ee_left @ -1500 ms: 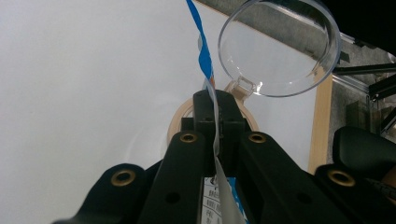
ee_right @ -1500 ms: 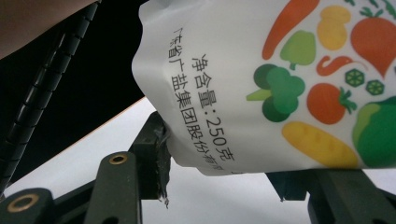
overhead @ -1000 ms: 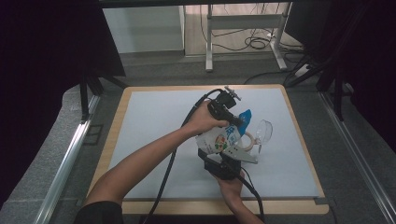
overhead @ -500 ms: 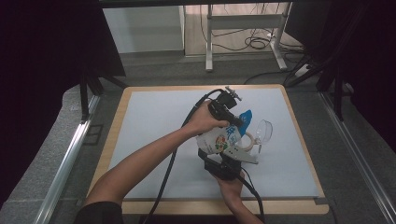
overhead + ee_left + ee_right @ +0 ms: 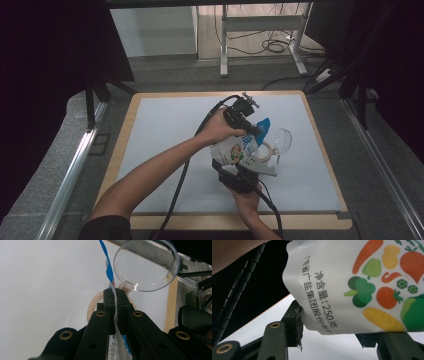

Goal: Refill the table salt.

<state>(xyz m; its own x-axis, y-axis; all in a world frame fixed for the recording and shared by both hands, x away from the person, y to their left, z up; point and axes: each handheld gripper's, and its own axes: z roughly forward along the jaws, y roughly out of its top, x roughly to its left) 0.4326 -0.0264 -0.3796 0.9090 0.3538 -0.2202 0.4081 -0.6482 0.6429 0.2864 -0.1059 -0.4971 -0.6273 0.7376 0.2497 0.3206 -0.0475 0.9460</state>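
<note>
A white bag (image 5: 237, 149) with a blue top and printed vegetables hangs tilted over the middle of the grey mat. My left gripper (image 5: 251, 131) is shut on its upper edge; in the left gripper view the thin blue-and-white seam (image 5: 110, 272) runs out from between the closed jaws of the left gripper (image 5: 115, 298). My right gripper (image 5: 235, 167) holds the bag from below. In the right gripper view the bag's bulging lower end (image 5: 362, 285) fills the gap in the right gripper (image 5: 329, 337), with the left pad (image 5: 295, 322) pressed against it.
A clear round cup (image 5: 282, 140) with a small handle lies just right of the bag, also as the clear cup (image 5: 146, 265). A beige ring (image 5: 264, 150) sits beside it on the mat (image 5: 160, 135). Wooden table edges (image 5: 340, 200) border the mat.
</note>
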